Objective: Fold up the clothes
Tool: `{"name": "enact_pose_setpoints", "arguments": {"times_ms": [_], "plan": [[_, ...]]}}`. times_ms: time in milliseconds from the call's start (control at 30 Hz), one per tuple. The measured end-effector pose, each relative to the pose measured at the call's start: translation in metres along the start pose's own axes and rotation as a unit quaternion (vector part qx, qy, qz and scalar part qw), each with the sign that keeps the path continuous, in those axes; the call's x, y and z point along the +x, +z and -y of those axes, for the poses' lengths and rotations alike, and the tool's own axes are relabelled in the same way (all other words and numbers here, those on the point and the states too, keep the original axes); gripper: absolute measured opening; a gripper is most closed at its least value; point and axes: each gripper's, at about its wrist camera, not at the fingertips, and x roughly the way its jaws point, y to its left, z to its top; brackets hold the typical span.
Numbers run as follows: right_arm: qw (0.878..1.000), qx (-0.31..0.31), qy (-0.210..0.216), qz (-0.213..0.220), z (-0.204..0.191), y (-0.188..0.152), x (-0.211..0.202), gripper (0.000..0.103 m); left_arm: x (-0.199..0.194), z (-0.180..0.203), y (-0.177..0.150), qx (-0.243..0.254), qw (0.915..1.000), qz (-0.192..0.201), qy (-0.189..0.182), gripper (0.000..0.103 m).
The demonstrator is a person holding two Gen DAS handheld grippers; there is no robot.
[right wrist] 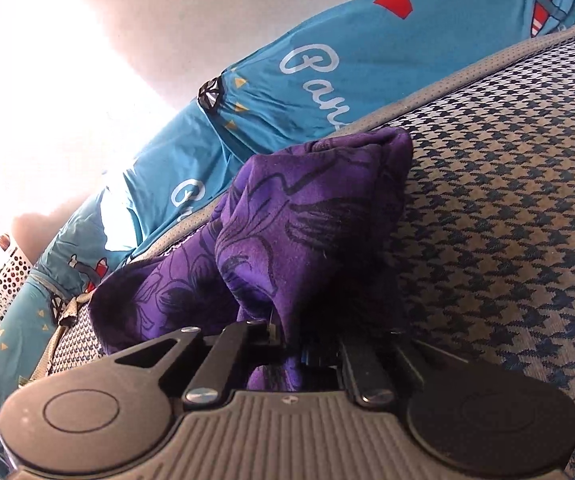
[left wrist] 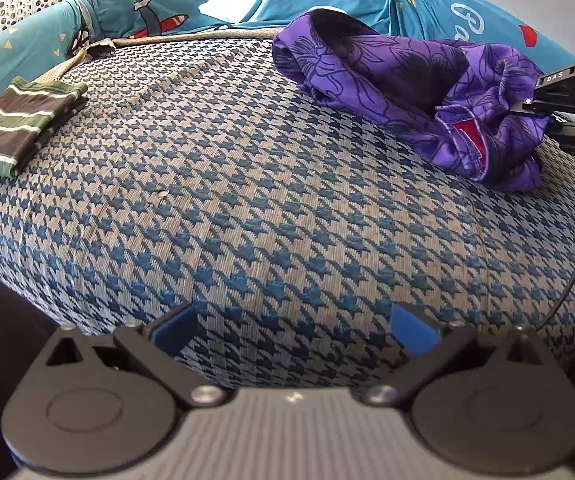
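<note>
- Right gripper [right wrist: 287, 344] fingers hidden, clamped inside crumpled purple floral cloth garment [right wrist: 287, 220], whose long axis runs ahead of them
- Left gripper [left wrist: 293, 330] fingers wide, holding nothing

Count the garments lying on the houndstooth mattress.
2: a folded green striped garment at the far left edge, and a crumpled purple floral garment far right, gripped by the right claw. Others may be hidden.

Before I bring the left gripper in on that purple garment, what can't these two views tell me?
- Right gripper fingertips: buried in the purple garment in the right wrist view; only its side shows in the left wrist view.
- Garment type and edges: bunched in both views, hem or sleeves unclear.
- Folded striped cloth: only in the left wrist view.
- Left gripper: open, over the houndstooth cover.
</note>
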Motion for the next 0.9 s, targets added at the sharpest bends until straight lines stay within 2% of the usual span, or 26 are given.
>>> {"name": "enact_pose_setpoints", "arguments": {"times_ms": [267, 433, 767, 900], "plan": [[0.999, 0.026, -0.019, 0.041, 0.022, 0.012, -0.028, 0.008, 0.007, 0.004, 0.004, -0.002, 0.9999, -0.001, -0.012, 0.103], [0.995, 0.052, -0.045, 0.068, 0.041, 0.024, -0.04, 0.008, 0.014, 0.007, 0.005, -0.004, 0.9997, -0.009, -0.022, 0.103], [0.984, 0.039, -0.14, 0.107, 0.069, 0.057, -0.06, 0.008, 0.024, 0.015, 0.006, 0.006, 0.9989, -0.017, -0.044, 0.103], [0.98, 0.032, -0.167, 0.104, 0.076, 0.065, -0.057, 0.008, 0.026, 0.012, 0.007, -0.002, 0.9988, -0.018, -0.046, 0.103]]}}
